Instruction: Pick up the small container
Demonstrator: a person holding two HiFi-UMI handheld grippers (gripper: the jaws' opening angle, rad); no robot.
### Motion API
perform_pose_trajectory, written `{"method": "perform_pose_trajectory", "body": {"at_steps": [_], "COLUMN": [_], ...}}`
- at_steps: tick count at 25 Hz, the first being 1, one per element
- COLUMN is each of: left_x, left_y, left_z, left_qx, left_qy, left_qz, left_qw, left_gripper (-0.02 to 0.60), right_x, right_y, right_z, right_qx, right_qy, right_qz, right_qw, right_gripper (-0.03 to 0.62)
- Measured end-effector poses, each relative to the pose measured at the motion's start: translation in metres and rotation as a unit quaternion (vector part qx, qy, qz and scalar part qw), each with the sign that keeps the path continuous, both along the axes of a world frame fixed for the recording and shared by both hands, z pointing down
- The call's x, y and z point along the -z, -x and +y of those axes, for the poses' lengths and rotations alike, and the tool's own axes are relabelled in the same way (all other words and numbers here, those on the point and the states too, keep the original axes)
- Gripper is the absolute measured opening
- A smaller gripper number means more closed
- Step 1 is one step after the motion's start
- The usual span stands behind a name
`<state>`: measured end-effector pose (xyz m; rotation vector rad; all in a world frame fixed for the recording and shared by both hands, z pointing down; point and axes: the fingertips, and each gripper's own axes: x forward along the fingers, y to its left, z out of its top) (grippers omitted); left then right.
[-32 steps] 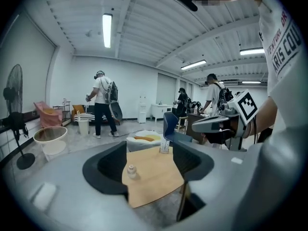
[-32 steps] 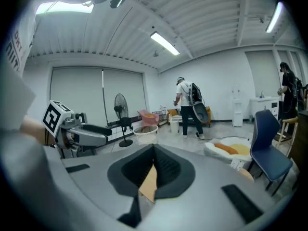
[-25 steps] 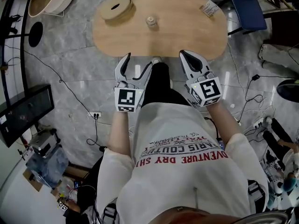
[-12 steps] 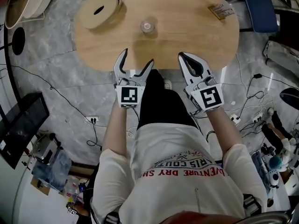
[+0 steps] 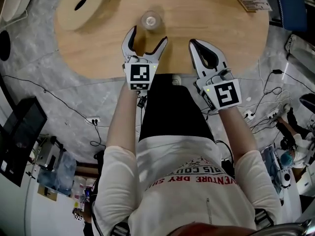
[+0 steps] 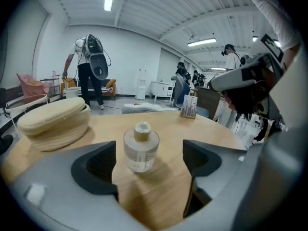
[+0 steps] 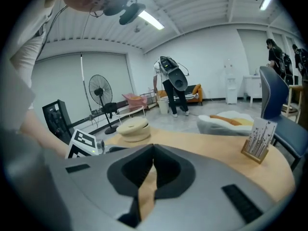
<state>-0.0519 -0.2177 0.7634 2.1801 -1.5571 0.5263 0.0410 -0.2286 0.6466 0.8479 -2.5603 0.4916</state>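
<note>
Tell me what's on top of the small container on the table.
A tan round cap sits on the clear small container. Its opening beneath the cap is covered.

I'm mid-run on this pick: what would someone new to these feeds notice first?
The small container, a clear jar with a tan cap, stands upright on the wooden table just ahead of the left gripper, whose jaws are opening and touch nothing. The right gripper hangs beside it, jaws together and empty. A round tan box sits at the table's far left.
</note>
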Motion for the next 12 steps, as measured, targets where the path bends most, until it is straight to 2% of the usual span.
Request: {"method": "perform_pose_trajectory", "body": {"at_steps": [4, 12], "left_x": [-0.028, -0.046], "left_y": [0.004, 0.000], "left_z": [-0.018, -0.046], "left_qx": [0.003, -0.014], "left_qy": [0.006, -0.022], "left_qz": [-0.002, -0.024], "left_qw": [1.0000, 0.9994], "left_gripper": [0.419, 0.419], "right_x": [-0.023, -0.049], "right_y": [0.005, 0.012], "right_z": [-0.010, -0.023], "right_qx": [-0.011, -0.029], "right_qy": [-0.002, -0.004], "right_qz": [0.003, -0.007], "right_qw": [1.000, 1.000], "right_gripper": [0.006, 0.006]}}
